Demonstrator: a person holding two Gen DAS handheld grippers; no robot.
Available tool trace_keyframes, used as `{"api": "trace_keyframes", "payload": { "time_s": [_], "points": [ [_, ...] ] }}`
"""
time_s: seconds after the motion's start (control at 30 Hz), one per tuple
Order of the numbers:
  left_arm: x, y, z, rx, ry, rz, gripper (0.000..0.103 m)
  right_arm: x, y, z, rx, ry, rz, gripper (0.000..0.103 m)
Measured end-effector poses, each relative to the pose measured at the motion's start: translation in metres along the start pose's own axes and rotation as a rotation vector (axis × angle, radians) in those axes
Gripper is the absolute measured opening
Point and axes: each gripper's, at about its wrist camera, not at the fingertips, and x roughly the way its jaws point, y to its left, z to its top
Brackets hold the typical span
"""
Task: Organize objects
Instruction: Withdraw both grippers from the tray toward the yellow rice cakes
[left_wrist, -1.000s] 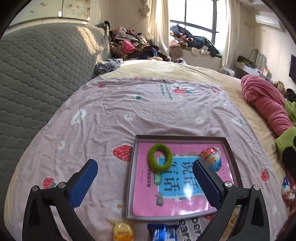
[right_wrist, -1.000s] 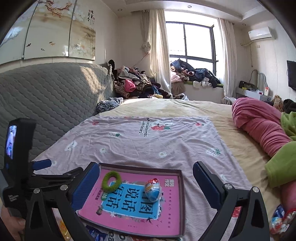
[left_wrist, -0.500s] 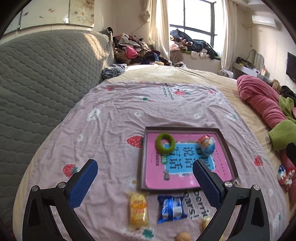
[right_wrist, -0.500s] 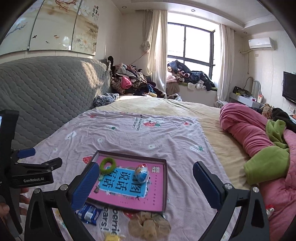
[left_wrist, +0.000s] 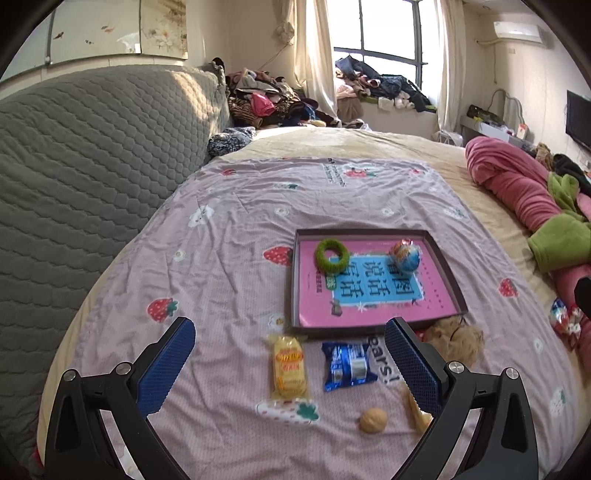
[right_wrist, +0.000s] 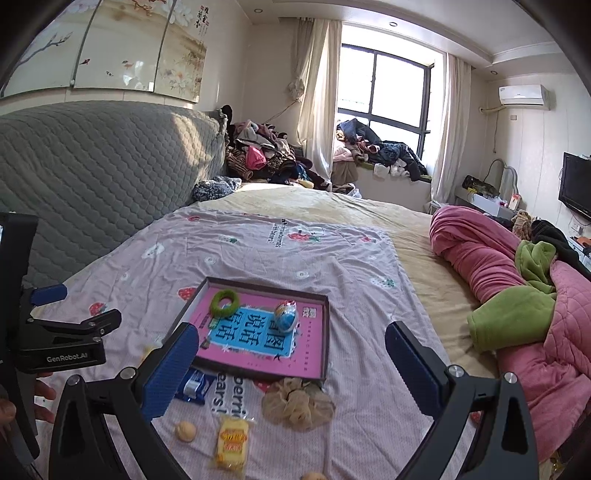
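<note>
A dark shallow box (left_wrist: 448, 275) (right_wrist: 326, 332) with a pink book in its bottom lies on the purple bedsheet. A green ring (left_wrist: 331, 256) (right_wrist: 226, 302) and a foil-wrapped egg (left_wrist: 405, 256) (right_wrist: 285, 315) lie in it. In front of it lie a yellow snack pack (left_wrist: 289, 367) (right_wrist: 232, 441), a blue snack pack (left_wrist: 348, 365) (right_wrist: 192, 386), a walnut (left_wrist: 373, 420) (right_wrist: 185, 431) and a beige scrunchie (left_wrist: 456, 338) (right_wrist: 297, 402). My left gripper (left_wrist: 290, 369) is open and empty above the snacks. My right gripper (right_wrist: 291, 369) is open and empty, held back from the box.
A grey quilted headboard (left_wrist: 85, 155) stands on the left. A rolled pink and green blanket (right_wrist: 517, 291) lies on the right of the bed. Piled clothes (right_wrist: 266, 151) sit at the far end by the window. The left gripper's body (right_wrist: 55, 343) shows in the right wrist view.
Both grippers have pulled back and up from the box. The snack packs, walnut and scrunchie in front of the box have come into view. Both stay open.
</note>
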Motion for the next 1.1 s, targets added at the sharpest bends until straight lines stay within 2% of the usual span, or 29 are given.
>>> {"api": "trace_keyframes", "payload": {
  "time_s": [0.57,0.73,1.1],
  "points": [
    [0.000,0.008,-0.040,-0.006,0.050,0.007,0.102,-0.011,0.025,-0.044,-0.028,0.064,0.006,0.102],
    [0.004,0.011,-0.051,-0.001,0.061,0.035,0.102,-0.007,0.034,-0.056,-0.040,0.092,0.009,0.102],
    [0.008,0.017,-0.077,-0.018,0.079,-0.004,0.102,0.003,0.044,-0.083,-0.037,0.154,0.020,0.102]
  ]
}}
